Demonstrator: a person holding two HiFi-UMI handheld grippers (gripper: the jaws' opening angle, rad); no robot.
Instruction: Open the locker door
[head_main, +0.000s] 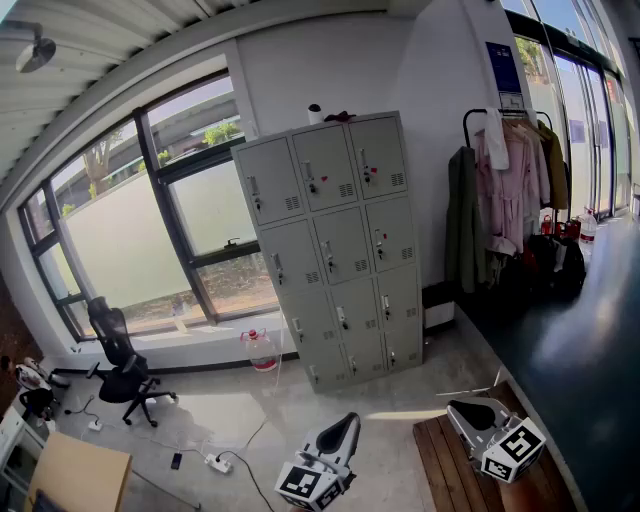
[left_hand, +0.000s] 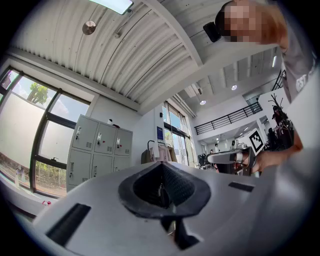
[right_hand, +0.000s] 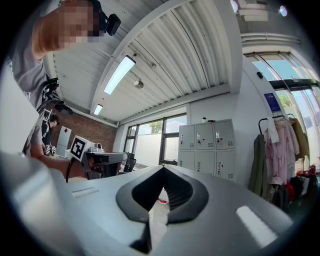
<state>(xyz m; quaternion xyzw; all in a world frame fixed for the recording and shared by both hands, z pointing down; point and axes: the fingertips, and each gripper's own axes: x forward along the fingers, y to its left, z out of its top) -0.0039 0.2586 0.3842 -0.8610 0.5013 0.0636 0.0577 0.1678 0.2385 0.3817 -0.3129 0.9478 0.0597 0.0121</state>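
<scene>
Across the room stands the locker (head_main: 335, 250), all closed; my left gripper (head_main: 346, 424) and right gripper (head_main: 462, 408) are pinched together, empty; stiff, light steel, I judge; take a door's small handle (head_main: 311, 180).

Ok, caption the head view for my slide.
Left claw and right claw held low, well short of the closed grey locker bank beside tall windows.
</scene>
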